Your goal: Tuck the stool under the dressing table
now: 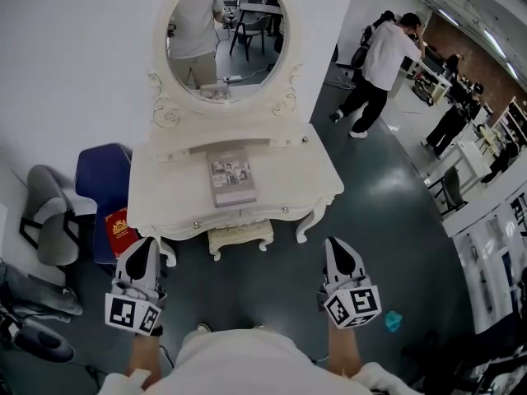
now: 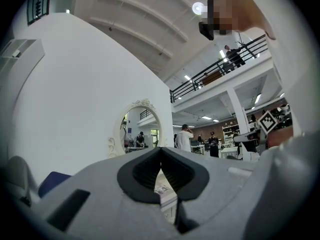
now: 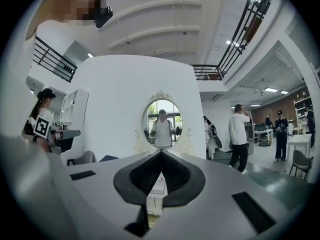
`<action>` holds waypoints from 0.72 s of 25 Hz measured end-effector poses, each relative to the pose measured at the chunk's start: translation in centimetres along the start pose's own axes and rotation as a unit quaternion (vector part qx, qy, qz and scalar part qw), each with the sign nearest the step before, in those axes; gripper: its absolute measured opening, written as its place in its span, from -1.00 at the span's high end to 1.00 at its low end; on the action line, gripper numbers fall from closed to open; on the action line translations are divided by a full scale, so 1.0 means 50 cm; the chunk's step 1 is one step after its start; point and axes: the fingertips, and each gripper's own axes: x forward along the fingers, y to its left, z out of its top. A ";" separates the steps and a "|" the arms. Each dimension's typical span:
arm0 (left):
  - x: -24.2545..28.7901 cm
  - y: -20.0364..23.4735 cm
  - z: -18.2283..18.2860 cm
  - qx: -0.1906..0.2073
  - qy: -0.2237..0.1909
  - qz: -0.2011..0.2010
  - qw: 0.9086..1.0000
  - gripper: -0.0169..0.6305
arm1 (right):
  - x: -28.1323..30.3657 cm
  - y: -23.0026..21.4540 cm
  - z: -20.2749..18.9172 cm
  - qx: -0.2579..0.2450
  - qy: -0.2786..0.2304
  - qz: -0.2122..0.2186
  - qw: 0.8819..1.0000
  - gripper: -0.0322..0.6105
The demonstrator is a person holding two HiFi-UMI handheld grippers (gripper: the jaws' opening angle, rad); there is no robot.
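**Both claws shut and empty, stool sitting under the dressing table**

In the head view the white dressing table (image 1: 280, 212) stands against the far wall, with an oval mirror (image 1: 222, 35) in a carved frame rising from its back edge. A booklet (image 1: 230, 178) lies flat in the middle of the tabletop (image 1: 165, 188).

The stool (image 1: 240, 237), cream with a buttoned seat, sits beneath the table between its two front legs. Only the stool's near edge and short legs show past the tabletop's front edge.

The left claw (image 1: 148, 245) is held out on the near left, just short of the table's left front corner. Its jaws are pressed together with nothing between them, and the left gripper view shows the tips meeting (image 2: 160, 151).

The right claw (image 1: 334, 249) is held out on the near right, just off the right front leg. It is likewise closed tight and empty, as the right gripper view confirms (image 3: 161, 154). Neither claw touches the stool or the table.

To the left of the table stand a blue chair (image 1: 99, 175) and a grey chair (image 1: 49, 212). A person in a white shirt (image 1: 383, 56) walks across the dark floor at the far right.
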 end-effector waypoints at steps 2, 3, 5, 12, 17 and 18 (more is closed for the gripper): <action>0.003 -0.005 -0.003 0.000 0.000 -0.001 1.000 0.90 | 0.002 0.001 -0.004 -0.014 0.004 0.001 1.000 0.90; 0.003 -0.007 -0.005 -0.002 0.001 -0.001 1.000 0.90 | 0.002 0.003 -0.006 -0.018 0.007 0.002 1.000 0.90; 0.003 -0.010 -0.010 -0.005 0.003 -0.001 1.000 0.90 | 0.004 0.004 -0.007 -0.018 0.008 0.004 1.000 0.90; 0.008 -0.009 -0.010 -0.006 0.003 0.000 1.000 0.90 | 0.012 0.007 -0.009 -0.012 0.006 0.009 1.000 0.90; 0.015 -0.009 -0.015 -0.010 0.004 -0.003 1.000 0.90 | 0.021 0.006 -0.014 -0.008 0.006 0.009 1.000 0.90; 0.017 -0.010 -0.015 -0.010 0.004 -0.004 1.000 0.90 | 0.023 0.007 -0.015 -0.007 0.007 0.009 1.000 0.90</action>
